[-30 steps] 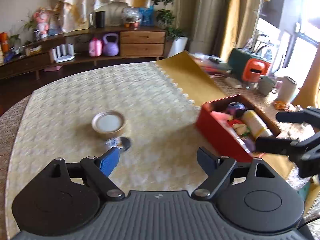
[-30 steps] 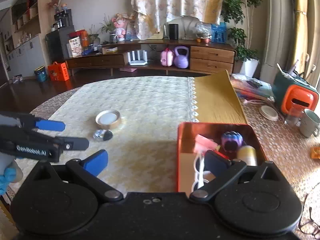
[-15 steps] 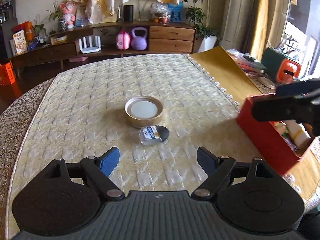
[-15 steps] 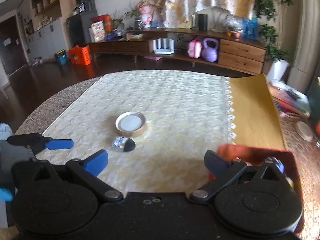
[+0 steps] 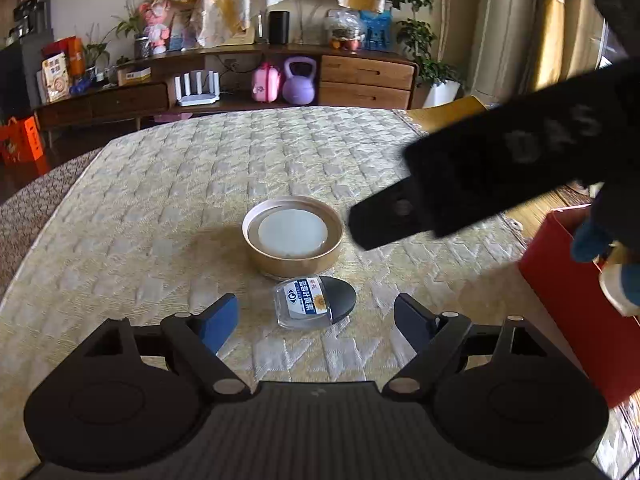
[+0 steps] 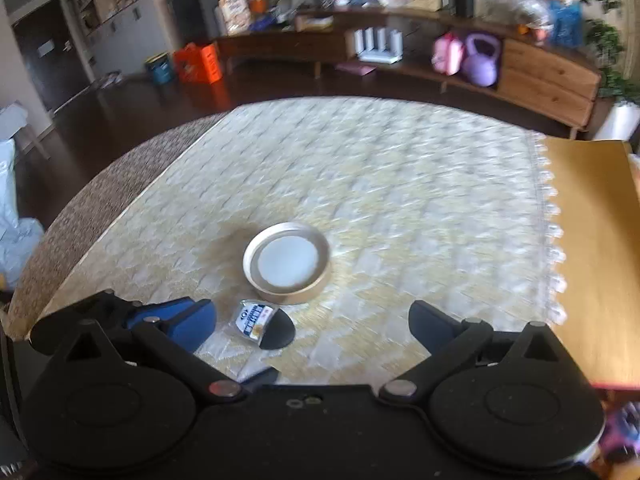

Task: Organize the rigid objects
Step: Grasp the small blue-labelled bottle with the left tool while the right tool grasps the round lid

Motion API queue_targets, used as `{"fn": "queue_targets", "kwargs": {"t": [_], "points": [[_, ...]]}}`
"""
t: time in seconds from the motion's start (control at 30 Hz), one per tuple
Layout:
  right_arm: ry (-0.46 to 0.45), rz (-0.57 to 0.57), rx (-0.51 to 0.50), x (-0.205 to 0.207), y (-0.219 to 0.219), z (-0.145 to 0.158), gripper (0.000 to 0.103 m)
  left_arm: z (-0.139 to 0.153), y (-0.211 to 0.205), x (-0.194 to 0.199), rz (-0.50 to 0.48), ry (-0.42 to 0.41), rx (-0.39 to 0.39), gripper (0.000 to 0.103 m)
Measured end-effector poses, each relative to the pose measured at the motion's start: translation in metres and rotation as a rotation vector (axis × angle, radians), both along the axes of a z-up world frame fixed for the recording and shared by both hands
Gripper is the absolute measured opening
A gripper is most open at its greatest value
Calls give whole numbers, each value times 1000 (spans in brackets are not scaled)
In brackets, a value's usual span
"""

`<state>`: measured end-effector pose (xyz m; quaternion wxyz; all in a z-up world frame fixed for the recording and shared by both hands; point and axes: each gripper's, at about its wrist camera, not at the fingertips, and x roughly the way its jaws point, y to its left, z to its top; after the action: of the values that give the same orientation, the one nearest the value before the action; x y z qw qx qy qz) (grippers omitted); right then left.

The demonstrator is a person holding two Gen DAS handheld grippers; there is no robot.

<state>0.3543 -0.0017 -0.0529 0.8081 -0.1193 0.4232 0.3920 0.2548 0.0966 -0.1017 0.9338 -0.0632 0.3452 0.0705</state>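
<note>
A small clear bottle (image 5: 303, 303) with a black cap lies on its side on the quilted cloth, just in front of a round gold lid (image 5: 293, 236). My left gripper (image 5: 316, 316) hangs low over it, open, with the bottle between and slightly ahead of the fingertips, untouched. A blurred black finger (image 5: 384, 220) of the right gripper reaches in from the right, beside the lid. In the right wrist view my right gripper (image 6: 310, 324) is open and empty, with the bottle (image 6: 260, 322) near its left finger and the lid (image 6: 287, 262) ahead.
A red box (image 5: 568, 300) with several items stands at the right, by a blue-gloved hand (image 5: 592, 236). A yellow runner (image 6: 592, 240) covers the table's right side. The table's round edge (image 6: 80, 208) falls away to the left. A sideboard (image 5: 360, 76) stands far behind.
Both grippers swung left from the red box toward the lid and bottle. The left one sank closer to the bottle. The right one now crosses the left wrist view.
</note>
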Motion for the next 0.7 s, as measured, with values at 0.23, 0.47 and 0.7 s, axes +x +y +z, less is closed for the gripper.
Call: {"fn": "queue_targets", "kwargs": {"t": [0.23,0.47,0.7], "points": [[74,58,-28,27,37,-16,103,-13,-4,11,20,4,6,85],[61,101,-91,32,70,-35,101,-24,-9,15,30,3,21,85],[57,124,-130,31,87,-44,93,-28,-16,14,29,-20,43,81]]}}
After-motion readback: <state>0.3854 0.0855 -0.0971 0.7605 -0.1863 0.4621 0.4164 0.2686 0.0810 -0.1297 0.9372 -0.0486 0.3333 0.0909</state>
